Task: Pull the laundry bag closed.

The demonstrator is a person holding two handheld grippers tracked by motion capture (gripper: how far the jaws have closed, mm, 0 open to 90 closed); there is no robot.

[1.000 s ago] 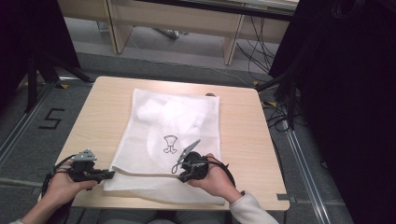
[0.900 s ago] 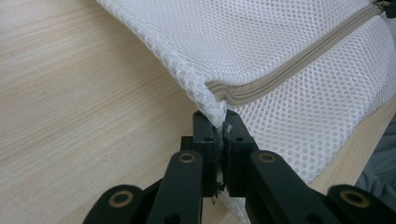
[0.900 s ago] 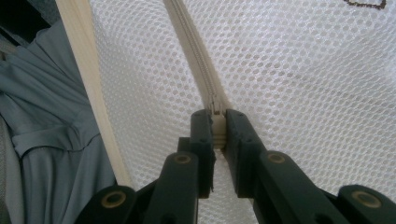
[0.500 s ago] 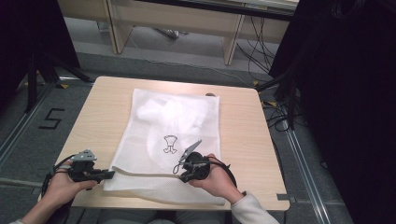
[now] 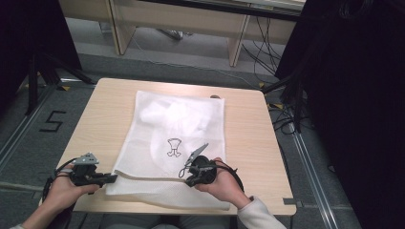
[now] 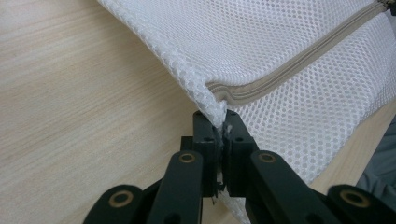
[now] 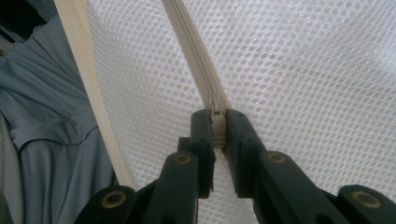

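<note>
On the table (image 5: 248, 143) lies a mesh bag (image 5: 176, 138); left gripper (image 6: 218, 128) pinches its corner, right gripper (image 7: 217, 128) clamps its zip pull (image 7: 218, 128).

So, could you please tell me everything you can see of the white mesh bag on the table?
The mesh bag is a flat white pouch of fine honeycomb netting, lying on the wooden table with something white inside and a small dark outline printed on it. A beige zipper runs along near its front edge. The left gripper is shut on its corner seam; the right gripper is shut on the zipper's slider.
</note>
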